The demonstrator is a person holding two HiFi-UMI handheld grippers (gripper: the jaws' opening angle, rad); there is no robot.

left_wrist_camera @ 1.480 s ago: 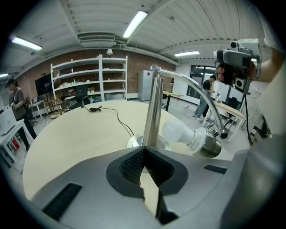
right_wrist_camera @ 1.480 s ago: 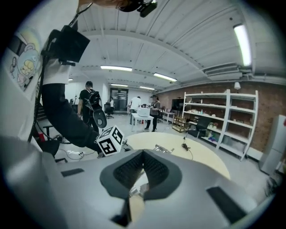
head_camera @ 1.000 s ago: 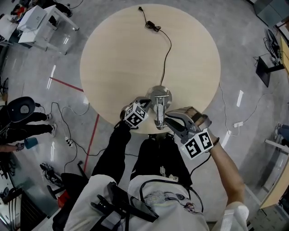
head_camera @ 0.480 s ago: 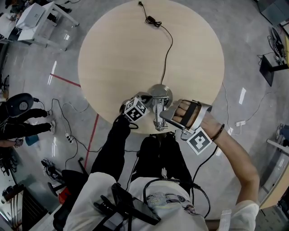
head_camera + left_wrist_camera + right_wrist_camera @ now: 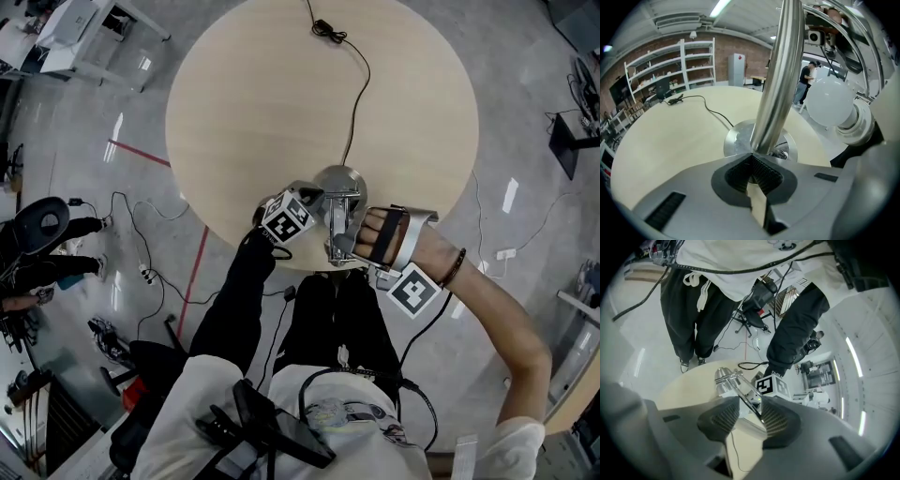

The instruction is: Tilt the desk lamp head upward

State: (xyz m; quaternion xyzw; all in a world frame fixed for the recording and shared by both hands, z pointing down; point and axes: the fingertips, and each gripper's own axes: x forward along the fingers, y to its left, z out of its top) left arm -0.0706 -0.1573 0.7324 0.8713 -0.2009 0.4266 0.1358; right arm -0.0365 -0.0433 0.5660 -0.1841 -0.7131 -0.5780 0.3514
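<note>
Left hand-held gripper (image 5: 753, 158) clamps the lamp pole (image 5: 780, 70).

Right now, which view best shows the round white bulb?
Left gripper view: round white bulb sits clear at right. Head view shows only the chrome lamp from above; right gripper view, its chrome fittings, no bulb.

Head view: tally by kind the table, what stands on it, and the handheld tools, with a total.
Round table: 1
Desk lamp: 1
Power cord: 1
Tools: 2; left tool clamps lamp pole; right tool closing, lamp frame between jaws
Total: 5
</note>
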